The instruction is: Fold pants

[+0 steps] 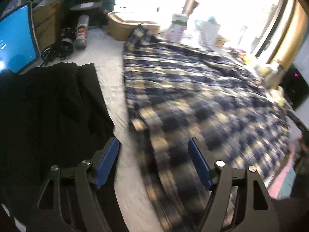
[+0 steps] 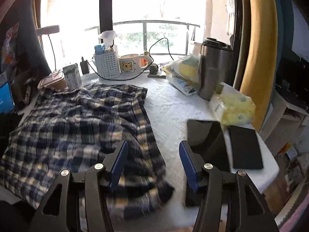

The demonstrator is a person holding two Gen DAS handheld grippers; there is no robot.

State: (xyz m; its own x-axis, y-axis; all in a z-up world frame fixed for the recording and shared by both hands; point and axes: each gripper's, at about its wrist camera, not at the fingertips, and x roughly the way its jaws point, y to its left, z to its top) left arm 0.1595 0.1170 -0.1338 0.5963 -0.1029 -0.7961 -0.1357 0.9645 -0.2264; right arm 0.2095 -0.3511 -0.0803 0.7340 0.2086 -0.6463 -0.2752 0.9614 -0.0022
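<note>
The blue, black and cream plaid pants lie spread and rumpled on the white tabletop. In the right wrist view the pants fill the left half of the table. My left gripper is open above the pants' left edge, with nothing between its blue pads. My right gripper is open too, hovering over the pants' right edge near a loose corner of cloth; its pads touch nothing.
A black folded garment lies left of the pants, beside a lit laptop screen. A dark tablet and a black slab lie right. A steel tumbler, yellow packets, a white basket and a mug line the far edge.
</note>
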